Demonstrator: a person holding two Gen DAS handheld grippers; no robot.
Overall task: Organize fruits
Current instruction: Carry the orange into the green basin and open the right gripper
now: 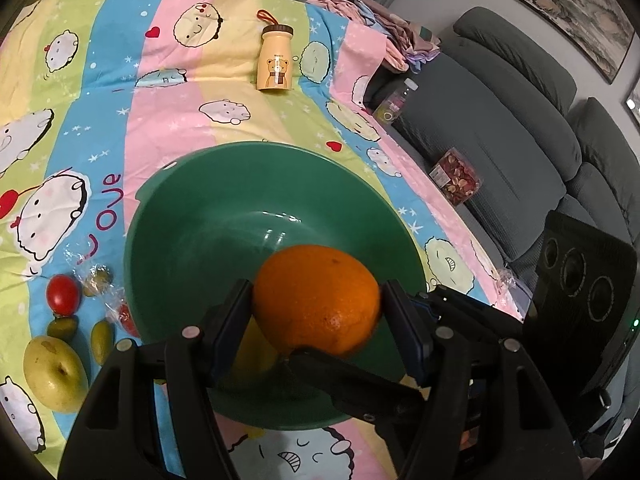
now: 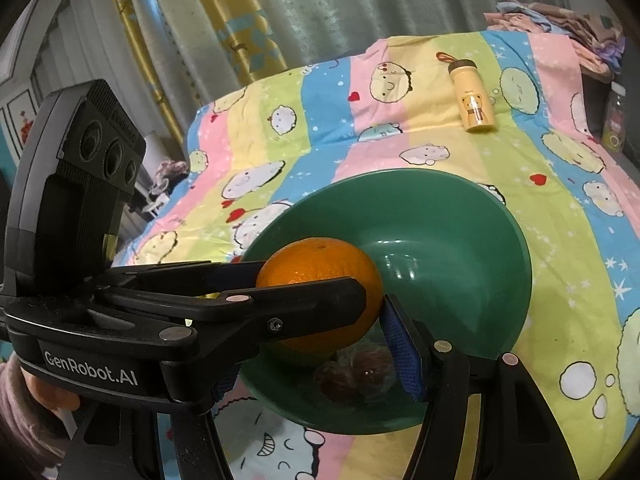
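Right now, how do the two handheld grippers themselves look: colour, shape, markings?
Both are black plastic with linked fingers, round silver rivets and blue pads. The left gripper has white GenRobot.AI lettering on its side and a black block with three round lenses. The right gripper looks the same in build. A pinkish sleeve shows behind the left one.

The left gripper [image 1: 316, 304], at lower centre of its own view, clamps an orange [image 1: 318, 298] between both fingers. The right gripper [image 2: 320, 344] sits low in its frame, jaws spread wide.
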